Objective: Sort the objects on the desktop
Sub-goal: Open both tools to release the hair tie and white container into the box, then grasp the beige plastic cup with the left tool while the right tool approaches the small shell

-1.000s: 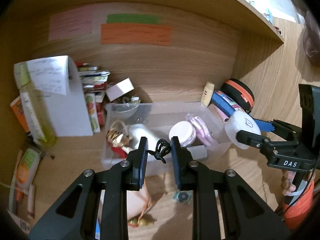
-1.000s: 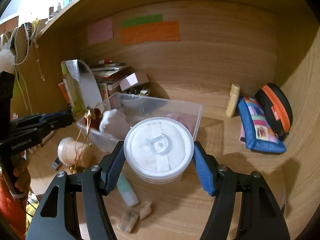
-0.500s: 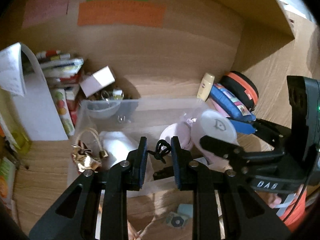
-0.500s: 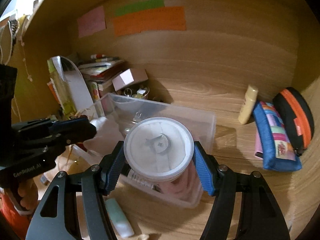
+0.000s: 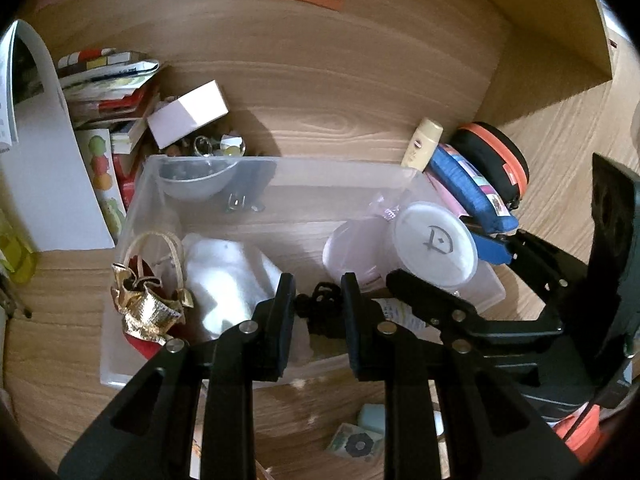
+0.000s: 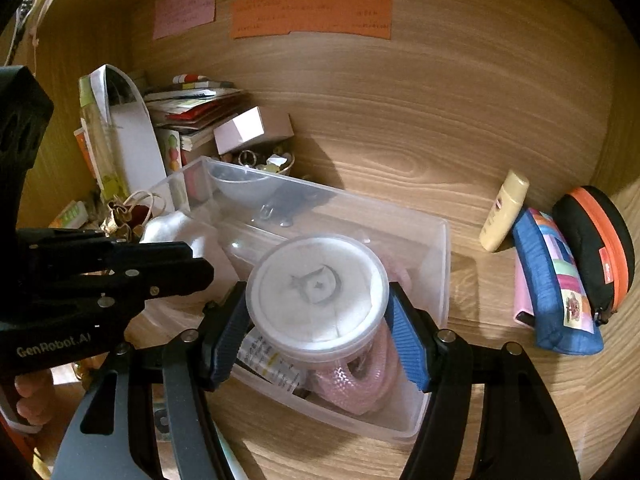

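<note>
- We hold the right gripper [image 6: 318, 318] clamped on a round white jar [image 6: 318, 294], its blue pads [image 6: 406, 344] pressed to either side just under the lid.
- Directly beneath that jar sits the clear plastic bin [image 6: 438, 264], with a pink coiled item [image 6: 360, 380] and a labelled tube [image 6: 268, 358] lying in it below the jar.
- Our left gripper [image 5: 318, 312] has its fingers close together, pinching a small black tangled object [image 5: 322, 304] over the near edge of the bin [image 5: 132, 216].
- Just ahead and to the left of the left gripper, inside the bin, lie a white soft bundle [image 5: 224, 276] and a gold and red pouch [image 5: 146, 308].
- From the left wrist view, the jar [image 5: 436, 242] hangs ahead and to the right, above the bin's right end.
- Beyond the right gripper to its right, outside the bin, a cream tube [image 6: 504, 210], a blue pencil case [image 6: 556, 280] and a black case with orange trim [image 6: 596, 248] rest against the wooden wall.
</note>
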`<state>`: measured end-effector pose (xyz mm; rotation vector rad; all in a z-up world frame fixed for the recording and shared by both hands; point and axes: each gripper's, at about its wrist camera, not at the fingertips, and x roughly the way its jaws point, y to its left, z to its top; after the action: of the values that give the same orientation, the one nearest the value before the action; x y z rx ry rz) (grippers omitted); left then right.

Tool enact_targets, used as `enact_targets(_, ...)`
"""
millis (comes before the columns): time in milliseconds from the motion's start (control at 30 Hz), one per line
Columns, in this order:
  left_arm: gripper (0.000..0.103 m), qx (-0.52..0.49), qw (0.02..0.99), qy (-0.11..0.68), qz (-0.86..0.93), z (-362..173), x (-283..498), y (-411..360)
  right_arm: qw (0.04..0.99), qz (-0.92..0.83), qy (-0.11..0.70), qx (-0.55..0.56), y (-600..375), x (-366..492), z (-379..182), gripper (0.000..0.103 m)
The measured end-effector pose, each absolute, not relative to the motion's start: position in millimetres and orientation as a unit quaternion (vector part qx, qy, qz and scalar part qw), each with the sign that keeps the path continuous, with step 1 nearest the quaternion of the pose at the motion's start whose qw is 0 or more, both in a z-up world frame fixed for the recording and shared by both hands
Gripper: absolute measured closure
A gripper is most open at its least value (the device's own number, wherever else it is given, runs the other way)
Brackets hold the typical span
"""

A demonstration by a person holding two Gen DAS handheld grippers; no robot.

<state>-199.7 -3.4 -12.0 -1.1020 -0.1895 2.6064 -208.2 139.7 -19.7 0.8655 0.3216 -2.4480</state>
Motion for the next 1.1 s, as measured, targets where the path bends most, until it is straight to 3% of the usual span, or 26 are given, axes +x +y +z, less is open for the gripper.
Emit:
enact_targets(300, 0.055, -0.367, 0.155, -0.052, 0.916, -5, -192, 3, 0.278, -0.894, 0.114, 0.332, 140, -209, -23, 0.034)
enact_targets(400, 0.051, -0.356, 0.152, -0.050, 0.921, 2, -186, 3, 0.277, -0.898, 0.120, 0.320, 140, -203, -17, 0.028)
enact_targets(467, 0.043, -0.349, 0.150, -0.054, 0.923, 9, -181, 1, 0.272, -0.903, 0.121, 0.309, 142, -197, -11, 0.021)
enact_targets(600, 0.038, -0.331, 0.143, -0.053, 0.931, 24, -168, -4, 0.269, -0.908, 0.114, 0.299, 149, -187, 1, 0.019)
enact_targets(800, 0.019, -0.297, 0.121, -0.055, 0.945, 48, -140, -21, 0.259, -0.915, 0.100, 0.293, 164, -168, 18, 0.015)
enact_targets(867, 0.013, -0.290, 0.110, -0.050, 0.949, 52, -130, -26, 0.253, -0.918, 0.096, 0.290, 170, -159, 23, 0.007)
enact_targets(933, 0.012, -0.287, 0.102, -0.049, 0.951, 53, -121, -32, 0.247, -0.923, 0.095, 0.281, 175, -148, 27, 0.000)
enact_targets(1100, 0.006, -0.294, 0.078, -0.048, 0.951, 45, -98, -50, 0.244, -0.925, 0.101, 0.272, 183, -120, 29, 0.000)
